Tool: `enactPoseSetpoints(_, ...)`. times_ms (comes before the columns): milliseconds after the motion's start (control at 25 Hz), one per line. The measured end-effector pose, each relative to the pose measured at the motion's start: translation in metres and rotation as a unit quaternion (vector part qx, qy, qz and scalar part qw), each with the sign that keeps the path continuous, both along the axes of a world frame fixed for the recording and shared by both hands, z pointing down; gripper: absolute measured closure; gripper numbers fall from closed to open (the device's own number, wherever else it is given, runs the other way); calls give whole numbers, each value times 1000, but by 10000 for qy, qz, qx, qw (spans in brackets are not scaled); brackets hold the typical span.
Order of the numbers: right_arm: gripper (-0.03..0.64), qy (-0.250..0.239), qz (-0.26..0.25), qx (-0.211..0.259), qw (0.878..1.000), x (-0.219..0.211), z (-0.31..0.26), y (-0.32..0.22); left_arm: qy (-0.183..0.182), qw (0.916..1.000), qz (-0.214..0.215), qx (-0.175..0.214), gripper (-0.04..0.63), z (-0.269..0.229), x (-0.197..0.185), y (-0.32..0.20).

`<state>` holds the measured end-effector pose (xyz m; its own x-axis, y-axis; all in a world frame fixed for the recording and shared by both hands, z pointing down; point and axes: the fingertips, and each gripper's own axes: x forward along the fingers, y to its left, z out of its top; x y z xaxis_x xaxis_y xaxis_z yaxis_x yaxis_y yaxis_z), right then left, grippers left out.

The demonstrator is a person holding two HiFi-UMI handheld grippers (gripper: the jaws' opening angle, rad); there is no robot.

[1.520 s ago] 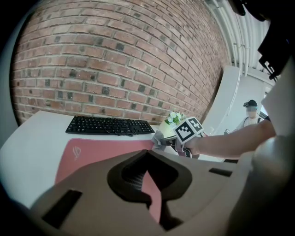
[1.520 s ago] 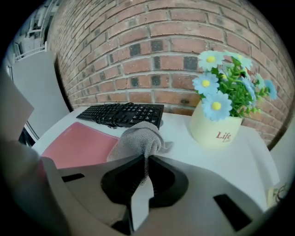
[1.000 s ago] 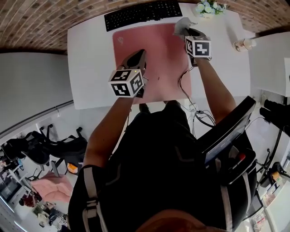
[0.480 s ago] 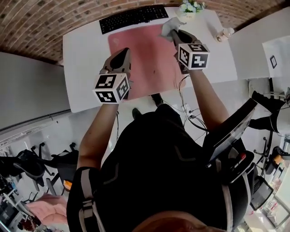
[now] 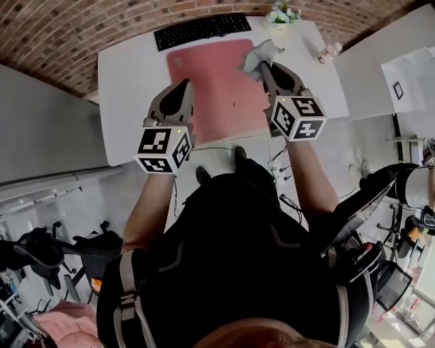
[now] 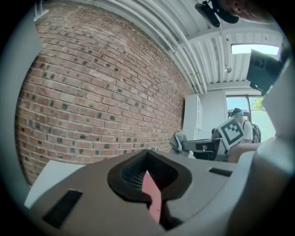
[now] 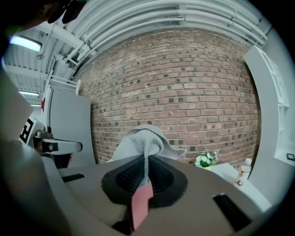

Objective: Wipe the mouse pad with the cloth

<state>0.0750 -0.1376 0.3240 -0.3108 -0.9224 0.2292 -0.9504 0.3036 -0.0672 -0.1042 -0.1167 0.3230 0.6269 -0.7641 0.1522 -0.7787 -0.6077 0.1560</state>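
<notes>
A pink mouse pad (image 5: 214,81) lies on the white desk (image 5: 129,102), in front of a black keyboard (image 5: 202,28). My right gripper (image 5: 266,66) is shut on a grey cloth (image 5: 260,54), which hangs over the pad's far right corner. In the right gripper view the cloth (image 7: 143,143) bunches up out of the closed jaws of that gripper (image 7: 146,173). My left gripper (image 5: 185,85) hovers over the pad's left edge. Seen in its own view, the left gripper (image 6: 146,173) is shut with nothing in it, and pink pad shows below.
A small pot of flowers (image 5: 283,13) stands at the desk's far edge, right of the keyboard. A small bottle (image 5: 327,51) stands at the right end. A brick wall (image 7: 184,92) rises behind the desk. Cables (image 5: 282,160) hang off the near edge.
Both grippers have risen and drawn back a little toward the person. The right one has kept the cloth, now held up near the pad's far right corner.
</notes>
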Motion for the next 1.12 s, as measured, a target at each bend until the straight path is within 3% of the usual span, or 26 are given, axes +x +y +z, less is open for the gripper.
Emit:
enactPoseSetpoints(400,589,-36,-276,275,9992,-10,-23,16,-11,9975,-593,380,592,-32,-15,5)
enactPoseSetpoints(1120,589,-57,-540,306,9981,12,-25,4,-111,9969,-712,319,592,-32,17,-7)
